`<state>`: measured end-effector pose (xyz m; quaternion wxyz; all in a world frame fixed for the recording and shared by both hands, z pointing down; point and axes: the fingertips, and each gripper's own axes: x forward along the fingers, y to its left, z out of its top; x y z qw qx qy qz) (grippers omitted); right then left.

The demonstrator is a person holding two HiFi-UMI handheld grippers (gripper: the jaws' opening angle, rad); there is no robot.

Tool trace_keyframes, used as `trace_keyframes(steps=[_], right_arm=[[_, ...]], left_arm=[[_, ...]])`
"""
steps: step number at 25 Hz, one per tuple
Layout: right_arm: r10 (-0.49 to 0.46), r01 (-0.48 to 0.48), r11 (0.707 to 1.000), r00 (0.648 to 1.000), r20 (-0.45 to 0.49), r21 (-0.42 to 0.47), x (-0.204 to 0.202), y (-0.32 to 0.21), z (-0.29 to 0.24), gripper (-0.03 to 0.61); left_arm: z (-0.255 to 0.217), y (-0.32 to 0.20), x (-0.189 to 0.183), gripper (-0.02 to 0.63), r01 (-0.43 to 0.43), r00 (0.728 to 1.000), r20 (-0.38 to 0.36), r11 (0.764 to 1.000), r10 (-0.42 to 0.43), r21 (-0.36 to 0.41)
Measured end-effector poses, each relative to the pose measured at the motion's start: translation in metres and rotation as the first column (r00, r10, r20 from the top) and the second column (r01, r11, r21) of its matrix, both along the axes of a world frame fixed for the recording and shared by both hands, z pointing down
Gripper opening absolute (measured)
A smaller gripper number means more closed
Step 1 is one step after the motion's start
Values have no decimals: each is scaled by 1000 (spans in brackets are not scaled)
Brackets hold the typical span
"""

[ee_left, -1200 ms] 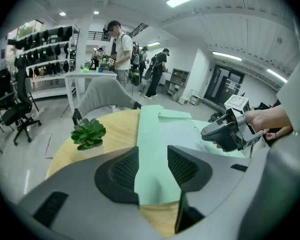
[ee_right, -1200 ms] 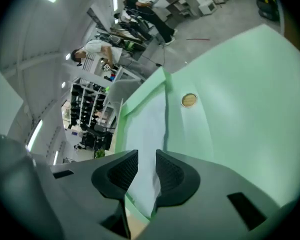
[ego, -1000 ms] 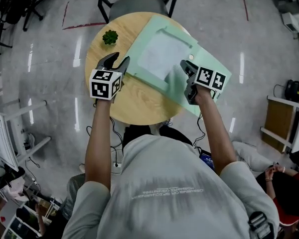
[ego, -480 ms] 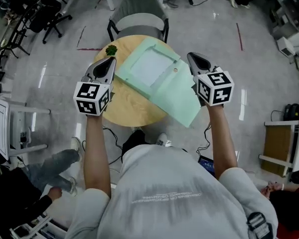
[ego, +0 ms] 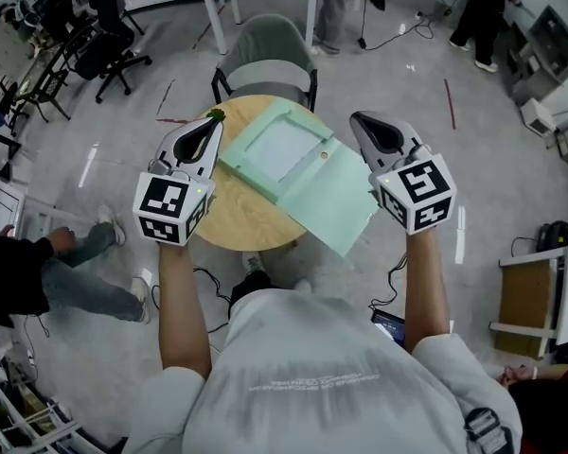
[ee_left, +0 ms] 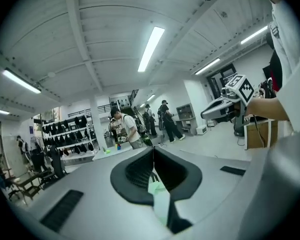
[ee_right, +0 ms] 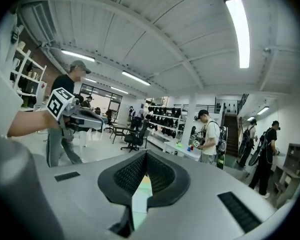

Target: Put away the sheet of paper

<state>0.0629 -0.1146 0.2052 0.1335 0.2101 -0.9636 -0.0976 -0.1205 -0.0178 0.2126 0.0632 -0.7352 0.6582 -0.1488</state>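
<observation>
A light green folder [ego: 327,192] lies open on the round wooden table [ego: 232,220], its right leaf hanging over the table's edge. A white sheet of paper [ego: 282,148] rests inside the folder's left leaf. Both grippers are held up well above the table, pointing away from me. My left gripper [ego: 208,126] [ee_left: 153,150] is shut and holds nothing; it hangs over the table's left side. To the right of the folder, my right gripper [ego: 364,124] [ee_right: 145,155] is also shut and empty. Each gripper view shows only a green sliver behind its closed jaws.
A small green plant [ego: 213,114] stands at the table's far left rim. A grey chair [ego: 265,60] sits just beyond the table. A person [ego: 38,268] crouches at the left, others stand at the back, and office chairs and desks ring the room.
Both grippers have risen off the table toward me. The left jaws, open a second ago, have shut; the right gripper has left the folder's right leaf. The view now takes in more of the room.
</observation>
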Motion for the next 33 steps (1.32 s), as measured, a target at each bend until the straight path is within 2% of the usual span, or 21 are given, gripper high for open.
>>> trace_keyframes(steps=[4, 9, 18, 26, 33], right_arm=[[-22, 22, 1000, 1000, 11, 20, -7, 5, -13, 29], [-27, 27, 999, 1000, 1, 25, -9, 6, -13, 29], [-50, 49, 997, 999, 14, 57, 3, 16, -19, 29], [-51, 50, 997, 999, 17, 64, -1, 9, -20, 29], [-47, 46, 998, 999, 9, 47, -2, 2, -10, 29]], left_arm=[[-17, 6, 3, 20, -2, 998, 55, 1000, 1, 22], [-21, 9, 1, 20, 19, 999, 48, 999, -21, 27], [-24, 15, 30, 20, 5, 998, 59, 1000, -7, 27], [-25, 7, 29, 20, -1, 1000, 26, 999, -1, 44], [-15, 0, 30, 20, -9, 1000, -4, 1000, 9, 21]])
